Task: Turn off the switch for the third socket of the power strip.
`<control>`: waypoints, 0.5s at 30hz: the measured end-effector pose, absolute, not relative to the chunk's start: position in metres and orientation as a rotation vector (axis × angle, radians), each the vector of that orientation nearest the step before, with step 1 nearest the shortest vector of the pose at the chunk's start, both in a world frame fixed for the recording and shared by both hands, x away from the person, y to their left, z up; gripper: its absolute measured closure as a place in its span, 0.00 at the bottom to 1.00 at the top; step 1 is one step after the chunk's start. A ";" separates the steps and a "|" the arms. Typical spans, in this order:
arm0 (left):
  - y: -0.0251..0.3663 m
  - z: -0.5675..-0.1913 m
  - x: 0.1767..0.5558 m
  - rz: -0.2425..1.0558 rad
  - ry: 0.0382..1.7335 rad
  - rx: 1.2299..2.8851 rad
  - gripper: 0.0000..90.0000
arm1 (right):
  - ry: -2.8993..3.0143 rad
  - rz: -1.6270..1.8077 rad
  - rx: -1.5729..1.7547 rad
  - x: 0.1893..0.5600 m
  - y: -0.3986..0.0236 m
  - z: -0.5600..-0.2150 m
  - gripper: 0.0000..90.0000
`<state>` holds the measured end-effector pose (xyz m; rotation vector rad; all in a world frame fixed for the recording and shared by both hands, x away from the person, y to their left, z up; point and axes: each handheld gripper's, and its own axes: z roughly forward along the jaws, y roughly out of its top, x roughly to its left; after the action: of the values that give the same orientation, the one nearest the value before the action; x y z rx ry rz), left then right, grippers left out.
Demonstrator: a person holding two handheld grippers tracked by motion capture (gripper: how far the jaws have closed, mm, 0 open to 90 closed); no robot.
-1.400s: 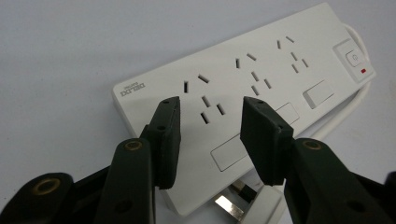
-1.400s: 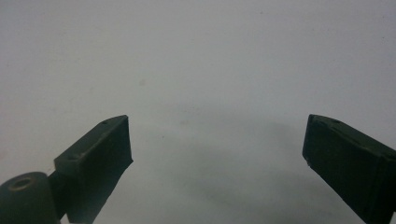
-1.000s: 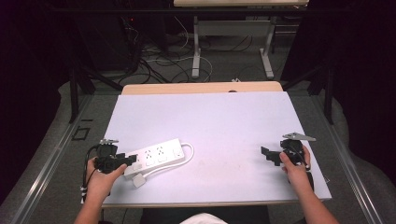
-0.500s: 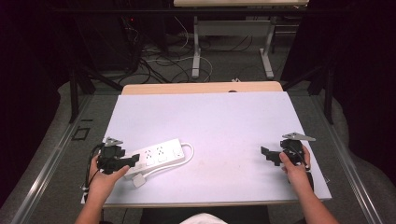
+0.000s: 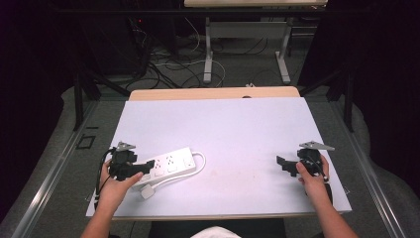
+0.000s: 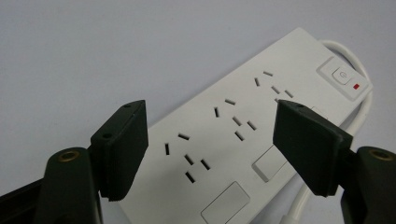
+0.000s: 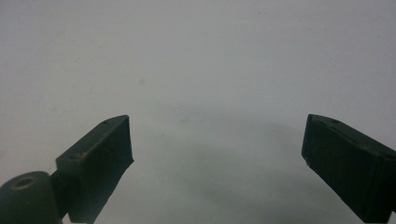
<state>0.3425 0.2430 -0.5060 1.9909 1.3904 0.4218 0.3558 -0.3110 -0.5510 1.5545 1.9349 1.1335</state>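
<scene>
White table covering (image 5: 237, 129) spans the work area, with dark floor and loose cables beyond it. Nearest the person, the left gripper (image 5: 143, 166) sits over the near end of a white power strip (image 5: 171, 163), jaws spread wide and straddling the strip's width without touching it. The right gripper (image 5: 285, 163) rests on bare covering well apart from the strip, jaws likewise spread and holding nothing. Judgement: the step in hand is an approach to grasp the strip; the next move calls for lowering and closing across its sides. The left gripper view shows socket slots, a switch (image 6: 343, 74) with a red indicator, and the white cord (image 6: 362, 112) looping past the far end, detail the high view blurs.
</scene>
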 end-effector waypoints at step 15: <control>0.223 -0.494 0.356 0.402 1.299 1.939 0.00 | 1.932 1.135 1.552 0.356 -0.311 -0.551 0.09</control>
<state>0.3558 0.2227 -0.4945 1.9394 1.2988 0.4024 0.3557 -0.3115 -0.5507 1.5523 1.9317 1.1353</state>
